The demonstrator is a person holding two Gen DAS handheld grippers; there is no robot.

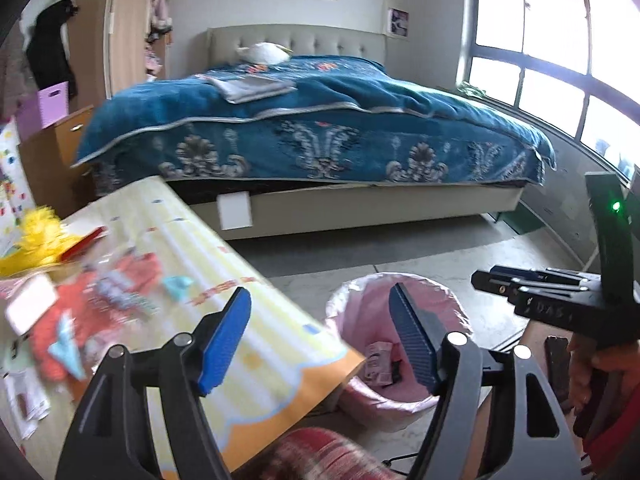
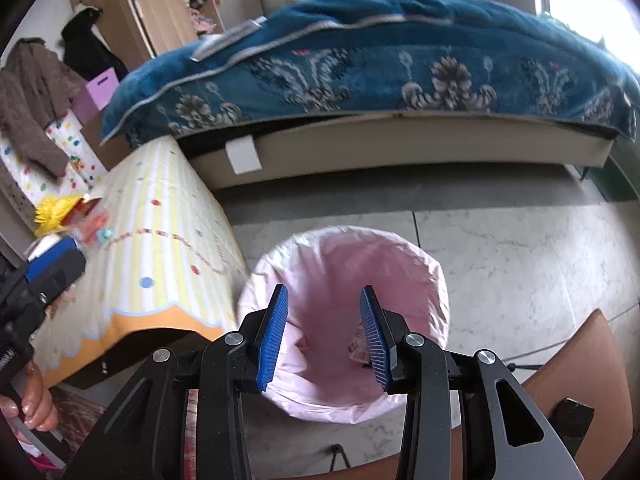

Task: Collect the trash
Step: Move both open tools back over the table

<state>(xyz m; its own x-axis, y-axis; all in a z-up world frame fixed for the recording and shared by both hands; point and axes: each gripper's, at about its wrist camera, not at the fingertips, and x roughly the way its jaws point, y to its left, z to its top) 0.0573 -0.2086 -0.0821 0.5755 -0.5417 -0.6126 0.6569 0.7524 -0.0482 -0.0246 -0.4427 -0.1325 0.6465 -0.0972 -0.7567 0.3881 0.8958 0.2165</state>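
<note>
1. Trash bin point(image 2: 344, 320), pink liner, stands on the floor point(image 2: 520, 248) just beside the table's near corner; a crumpled wrapper point(image 1: 378, 362) lies at the bottom inside.
2. Right gripper point(image 2: 326, 334) points down into the bin mouth, fingers apart, nothing between the blue pads point(image 2: 274, 336). In the left view it shows at the right edge, held level above the floor.
3. Left gripper point(image 1: 320, 340) is held over the table's near edge, aimed toward the bed point(image 1: 312, 120); fingers wide apart, empty. Left pad over the tablecloth, right pad over the bin rim.
4. Table point(image 1: 240, 320) has a yellow striped cloth; more trash point(image 1: 100, 300), red and light-blue scraps, blurred, lies toward its left edge, with a yellow fluffy item point(image 1: 36, 244) at the far left corner.
5. The person's left hand point(image 2: 34, 404) grips the left tool's handle at the lower left of the right view.
</note>
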